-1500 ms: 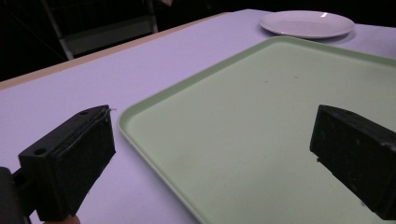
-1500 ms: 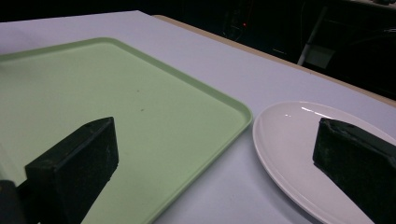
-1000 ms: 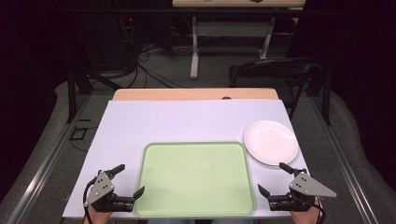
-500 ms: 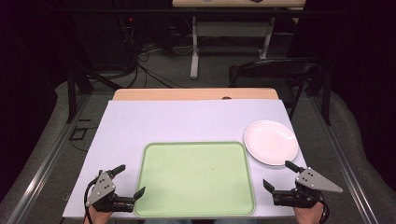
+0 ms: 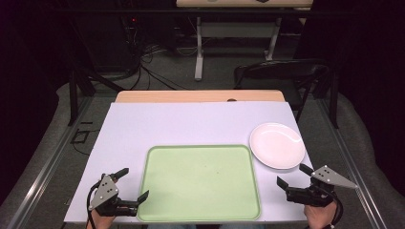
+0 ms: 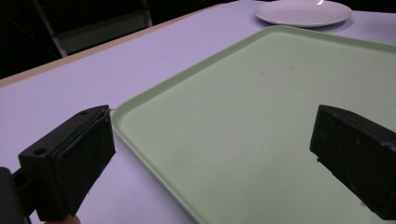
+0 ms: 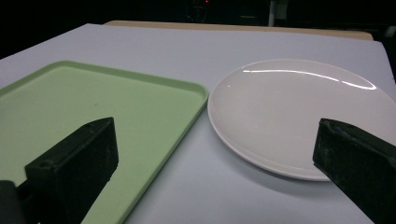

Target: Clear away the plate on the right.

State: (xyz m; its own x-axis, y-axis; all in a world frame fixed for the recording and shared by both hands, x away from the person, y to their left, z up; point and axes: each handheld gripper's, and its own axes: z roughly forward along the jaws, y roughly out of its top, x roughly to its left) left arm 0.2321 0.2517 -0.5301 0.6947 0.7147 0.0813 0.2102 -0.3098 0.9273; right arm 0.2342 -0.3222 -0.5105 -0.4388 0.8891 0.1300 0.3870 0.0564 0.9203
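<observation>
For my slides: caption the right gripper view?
Open right gripper faces a white plate beside a green tray.

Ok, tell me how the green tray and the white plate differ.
The tray is pale green and rectangular with rounded corners; the plate is white and round. The tray covers far more of the table than the plate. The tray looks matt, while the plate is glossy with bright reflections. Both lie flat, empty, side by side on the table.
</observation>
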